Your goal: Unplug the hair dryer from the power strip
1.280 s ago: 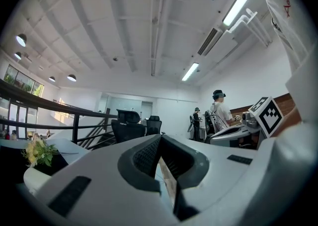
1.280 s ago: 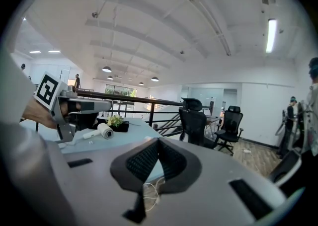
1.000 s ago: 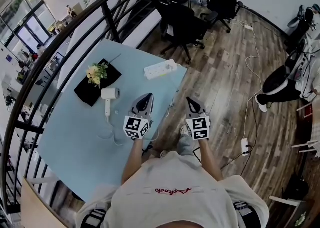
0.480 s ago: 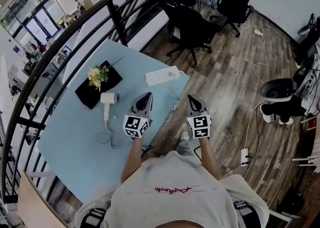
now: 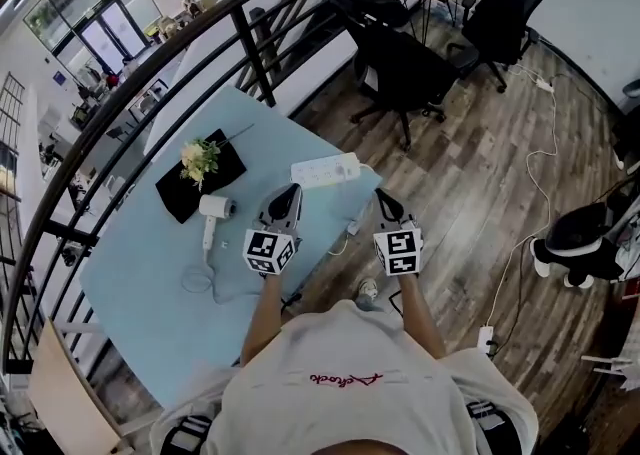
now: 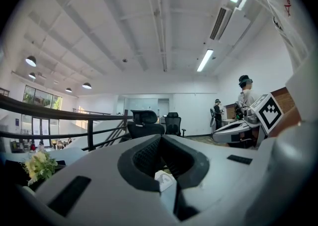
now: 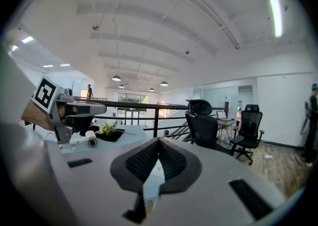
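A white hair dryer (image 5: 214, 209) lies on the light blue table (image 5: 150, 293), its cord looping (image 5: 196, 279) towards the near side. The white power strip (image 5: 325, 171) lies at the table's right end, and a cord hangs off the edge (image 5: 343, 237) near it. My left gripper (image 5: 290, 193) hovers shut and empty over the table, just short of the strip. To its right my right gripper (image 5: 383, 199) is shut and empty, past the table edge over the floor. In the right gripper view the dryer (image 7: 91, 139) shows at the left, behind the left gripper (image 7: 64, 108).
A black tray (image 5: 178, 193) with flowers (image 5: 199, 155) lies beside the dryer. A black railing (image 5: 250, 38) curves behind the table. Black office chairs (image 5: 405, 73) stand beyond the table's right end on the wooden floor (image 5: 470, 183). A white cable (image 5: 520, 253) lies on the floor.
Both grippers have moved forward together, still shut. The power strip and the table's end now lie closer in front of them.
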Motion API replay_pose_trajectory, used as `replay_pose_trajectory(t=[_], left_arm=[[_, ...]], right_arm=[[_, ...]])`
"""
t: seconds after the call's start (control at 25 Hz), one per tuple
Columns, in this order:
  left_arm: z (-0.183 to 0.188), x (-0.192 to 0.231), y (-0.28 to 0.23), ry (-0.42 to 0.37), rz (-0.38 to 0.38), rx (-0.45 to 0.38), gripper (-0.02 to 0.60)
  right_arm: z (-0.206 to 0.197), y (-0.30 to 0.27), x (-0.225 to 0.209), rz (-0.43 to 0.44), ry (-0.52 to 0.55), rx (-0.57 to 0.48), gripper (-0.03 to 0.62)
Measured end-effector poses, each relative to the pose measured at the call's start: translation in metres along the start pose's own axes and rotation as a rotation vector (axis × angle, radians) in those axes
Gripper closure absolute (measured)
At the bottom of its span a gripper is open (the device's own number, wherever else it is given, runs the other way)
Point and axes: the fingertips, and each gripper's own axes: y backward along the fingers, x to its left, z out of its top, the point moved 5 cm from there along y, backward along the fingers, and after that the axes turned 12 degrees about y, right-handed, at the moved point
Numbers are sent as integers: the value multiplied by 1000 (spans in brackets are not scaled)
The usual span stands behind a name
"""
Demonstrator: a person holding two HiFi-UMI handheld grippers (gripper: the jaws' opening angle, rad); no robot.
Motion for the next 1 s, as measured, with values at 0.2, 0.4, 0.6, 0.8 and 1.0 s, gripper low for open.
replay_pose_trajectory(t=[0.2, 0.4, 0.6, 0.8, 1.0], left_arm=[[7, -6, -20, -27, 51, -3, 572], [9, -9, -32, -50, 110, 4, 572], [2, -11, -41, -57, 154, 34, 572], [3, -5, -49, -69, 174, 41, 572], [1, 10, -64, -69, 167, 58, 572]], right_arm=[[-3, -16, -29, 46, -13, -35, 576], [-9, -32, -41, 115, -19, -56, 576], [-17, -44, -50, 150, -31, -60, 576], [-18, -55, -55, 165, -39, -69, 576], [-23, -67, -58, 151, -49, -46, 576]])
